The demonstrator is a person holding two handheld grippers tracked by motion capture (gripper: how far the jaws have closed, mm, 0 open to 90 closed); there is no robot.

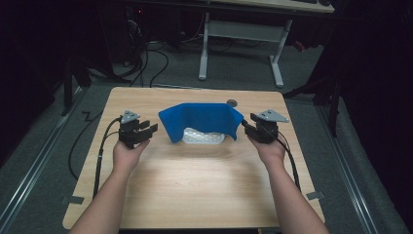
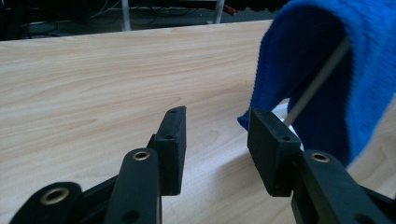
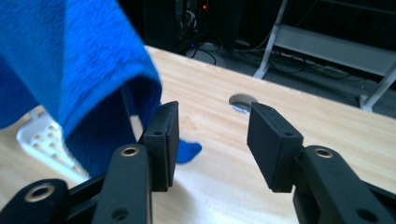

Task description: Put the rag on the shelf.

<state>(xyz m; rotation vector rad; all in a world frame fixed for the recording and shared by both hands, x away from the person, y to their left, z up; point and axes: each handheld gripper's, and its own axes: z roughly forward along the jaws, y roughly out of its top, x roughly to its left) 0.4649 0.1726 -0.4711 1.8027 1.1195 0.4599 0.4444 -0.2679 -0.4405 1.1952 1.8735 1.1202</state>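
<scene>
On the wooden bench [image 1: 195, 180], toward its far middle, a blue cloth [image 1: 202, 119] is hanging draped over a white rack [image 1: 203, 136], its two ends drooping down toward the bench top on either side. You are holding your left tool [image 1: 146, 130] just to the left of the cloth, with its jaws standing apart and nothing between them; in the left gripper view the cloth's [image 2: 327, 74] hanging edge is sitting just beyond the right-hand jaw, and a thin grey rod [image 2: 317, 81] is showing under the fabric. You are holding your right tool [image 1: 249, 124] close against the cloth's right end, also with its jaws spread and gripping nothing. In the right gripper view the cloth [image 3: 79, 70] is hanging beside the left-hand jaw, whether touching it I cannot tell, a small blue corner is lying on the bench past that jaw, and part of the rack [image 3: 42, 140] is peeking out below. A round hole [image 3: 243, 102] in the bench is lying beyond the jaws.
</scene>
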